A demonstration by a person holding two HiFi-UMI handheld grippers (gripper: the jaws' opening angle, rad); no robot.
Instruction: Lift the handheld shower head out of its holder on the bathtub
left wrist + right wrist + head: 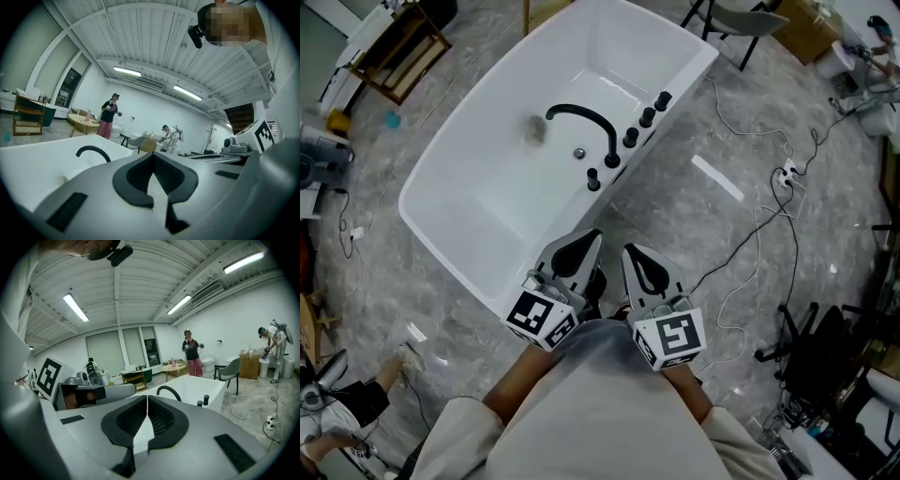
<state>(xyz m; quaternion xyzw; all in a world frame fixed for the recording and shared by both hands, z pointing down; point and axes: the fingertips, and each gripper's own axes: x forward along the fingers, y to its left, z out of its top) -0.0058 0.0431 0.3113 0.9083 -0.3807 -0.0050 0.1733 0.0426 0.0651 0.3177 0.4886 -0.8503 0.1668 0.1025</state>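
Left gripper (578, 255) and right gripper (642, 265) are both sitting pressed together, empty, short of the tub (441, 202). Shower head (593, 179) is seemingly standing among black fittings (647, 117) on its long near rim. Probably light, stiff, slick; I'm thinking grab the shaft.

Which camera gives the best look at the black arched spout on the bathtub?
Head view: the black arched spout shows whole from above, down to its base. Both gripper views show only its arch, small, its base hidden.
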